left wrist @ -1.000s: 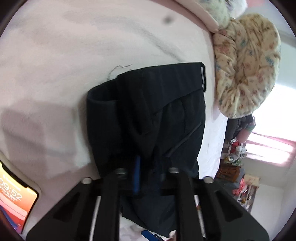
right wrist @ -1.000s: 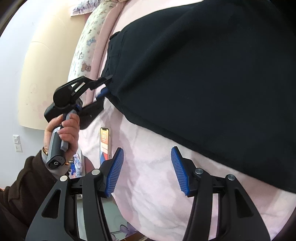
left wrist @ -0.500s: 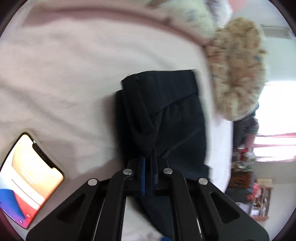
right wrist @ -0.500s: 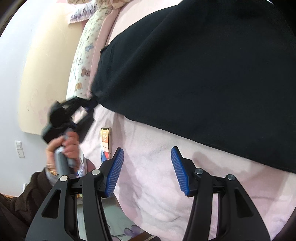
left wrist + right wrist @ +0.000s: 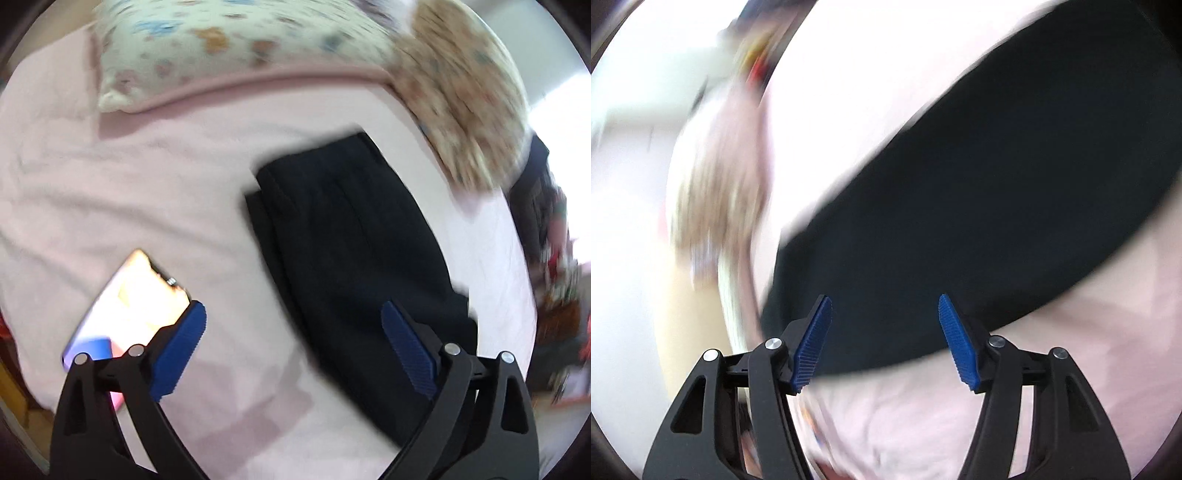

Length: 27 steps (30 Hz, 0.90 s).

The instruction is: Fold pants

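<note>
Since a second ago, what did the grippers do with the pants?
The left hand-held gripper was clamped on the pants; it has let go and its jaws are wide open. The pants now lie folded on the pink bed. The right hand-held gripper stayed open but swung toward the pants. The phone stayed put.

Black pants (image 5: pixel 354 236) lie folded in a narrow stack on pink bedding

Black left tool (image 5: pixel 293 332), ribbed blue pads (image 5: pixel 406 350), silver screws (image 5: pixel 451 348).

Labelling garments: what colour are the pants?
Black folded fabric pants; left wrist view shows them best.
</note>
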Tool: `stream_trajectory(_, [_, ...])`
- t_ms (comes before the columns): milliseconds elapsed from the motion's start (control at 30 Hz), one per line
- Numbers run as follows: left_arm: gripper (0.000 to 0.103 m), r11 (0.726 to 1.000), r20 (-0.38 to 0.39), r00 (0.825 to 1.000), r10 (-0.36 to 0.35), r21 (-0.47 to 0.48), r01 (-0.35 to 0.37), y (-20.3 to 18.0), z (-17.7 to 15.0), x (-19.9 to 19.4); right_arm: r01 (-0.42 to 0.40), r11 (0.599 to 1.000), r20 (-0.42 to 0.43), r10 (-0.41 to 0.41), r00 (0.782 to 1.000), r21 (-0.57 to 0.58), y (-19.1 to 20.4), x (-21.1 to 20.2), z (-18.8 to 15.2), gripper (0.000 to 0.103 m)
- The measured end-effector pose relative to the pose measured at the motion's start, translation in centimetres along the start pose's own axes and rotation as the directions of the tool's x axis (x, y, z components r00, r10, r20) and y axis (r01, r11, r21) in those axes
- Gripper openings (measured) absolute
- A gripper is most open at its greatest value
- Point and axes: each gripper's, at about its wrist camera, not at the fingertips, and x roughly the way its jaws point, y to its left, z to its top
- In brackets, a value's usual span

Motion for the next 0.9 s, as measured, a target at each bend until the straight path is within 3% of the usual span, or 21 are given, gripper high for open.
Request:
stream_trajectory(100, [0.099,0.992,-0.110,0.994,-0.006,0.123,0.020,-3.8,-5.1,0.8,0.102,0.993,0.180,-0.112,0.977,0.061,-3.9,-5.7,5.1,0.062])
stream_trajectory(167, [0.099,0.984,-0.212,0.977,-0.018,0.167,0.054,-6.4,-9.2,2.0,0.204,0.979,0.249,-0.195,0.949,-0.008,-4.0,-8.2,8.6,0.062])
stream_trajectory(200, [0.099,0.981,-0.259,0.966,-0.027,0.179,0.075,-7.6,-11.2,2.6,0.299,0.947,0.285,-0.256,0.924,-0.118,-2.9,-9.1,11.2,0.062])
stream_trajectory(233, [0.099,0.977,-0.304,0.952,-0.036,0.192,0.098,-9.0,-13.3,3.2,0.366,0.911,0.304,-0.299,0.905,-0.193,-2.0,-9.1,12.4,0.062])
stream_trajectory(267, [0.099,0.974,-0.335,0.941,-0.037,0.201,0.109,-9.9,-14.8,3.6,0.441,0.849,0.325,-0.346,0.880,-0.292,-0.9,-8.9,13.8,0.062])
stream_trajectory(300, [0.099,0.969,-0.377,0.926,-0.036,0.215,0.125,-11.2,-16.8,4.1,0.502,0.739,0.335,-0.382,0.861,-0.449,0.7,-8.1,15.5,0.062])
stream_trajectory(333, [0.099,0.965,-0.400,0.916,-0.037,0.224,0.137,-12.0,-18.1,4.3,0.515,0.680,0.328,-0.398,0.857,-0.522,1.2,-7.6,16.3,0.062])
stream_trajectory(367, [0.099,0.958,-0.432,0.901,-0.039,0.239,0.156,-13.4,-20.0,4.6,0.523,0.590,0.308,-0.431,0.848,-0.615,1.8,-6.5,17.6,0.062])
stream_trajectory(433, [0.099,0.947,-0.464,0.885,-0.036,0.266,0.179,-15.1,-22.5,4.8,0.490,0.544,0.246,-0.460,0.853,-0.681,1.6,-5.2,19.7,0.062])
stream_trajectory(567, [0.099,0.926,-0.520,0.854,-0.007,0.318,0.201,-18.4,-27.3,5.5,0.404,0.563,0.085,-0.507,0.858,-0.721,-1.5,-3.1,22.8,0.062])
stream_trajectory(667, [0.099,0.935,-0.541,0.841,0.000,0.299,0.192,-19.9,-28.8,6.0,0.362,0.563,0.016,-0.527,0.850,-0.743,-2.9,-1.9,22.6,0.061])
stream_trajectory(700, [0.099,0.937,-0.540,0.842,0.001,0.295,0.188,-20.3,-29.0,5.9,0.355,0.562,0.005,-0.529,0.848,-0.747,-3.4,-1.5,22.6,0.055])
stream_trajectory(733, [0.099,0.938,-0.537,0.844,0.004,0.294,0.182,-20.7,-29.1,5.8,0.366,0.550,0.024,-0.531,0.847,-0.751,-3.9,-1.7,22.7,0.041])
stream_trajectory(833, [0.099,0.940,-0.531,0.847,0.016,0.298,0.169,-20.8,-29.9,5.4,0.317,0.629,-0.003,-0.453,0.891,-0.710,-4.6,-3.2,23.5,0.016])
stream_trajectory(900, [0.099,0.941,-0.528,0.849,0.023,0.298,0.160,-21.2,-30.0,5.5,0.296,0.639,0.007,-0.414,0.910,-0.710,-4.5,-4.3,23.7,0.016])
